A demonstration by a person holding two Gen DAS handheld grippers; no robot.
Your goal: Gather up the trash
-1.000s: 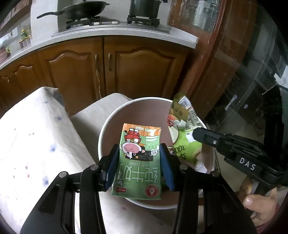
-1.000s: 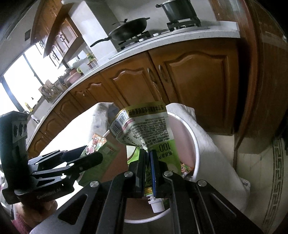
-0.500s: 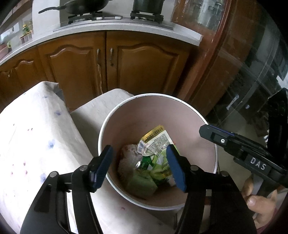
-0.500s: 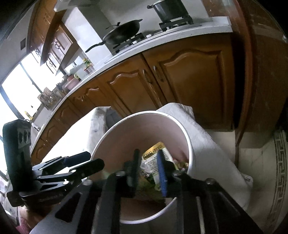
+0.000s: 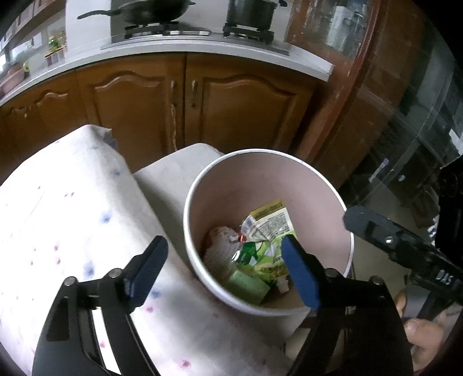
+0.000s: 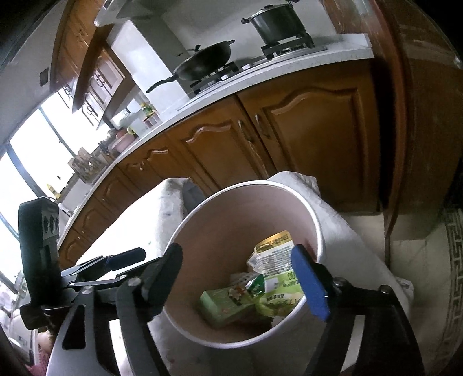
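Observation:
A white trash bin [image 5: 289, 165] with a pinkish inside stands at the table's edge; it also shows in the right wrist view [image 6: 231, 202]. Inside lie a green milk carton [image 5: 249, 285] [image 6: 222, 303], a crumpled green pouch [image 5: 269, 222] [image 6: 275, 254] and a whitish wad [image 5: 220, 245]. My left gripper [image 5: 224, 260] is open and empty, just above the bin's near rim. My right gripper [image 6: 240, 274] is open and empty above the bin; it shows at the right in the left wrist view [image 5: 390, 240].
A white cloth with small coloured spots [image 5: 63, 217] covers the table left of the bin. Brown kitchen cabinets [image 5: 179, 98] stand behind, with a pan [image 5: 156, 11] and a pot [image 5: 251, 13] on the stove. A dark wooden frame [image 5: 370, 95] stands at the right.
Both grippers opened. The carton dropped from the left gripper and the pouch from the right; both now lie in the bin. Both grippers' jaws have spread wider since half a second ago.

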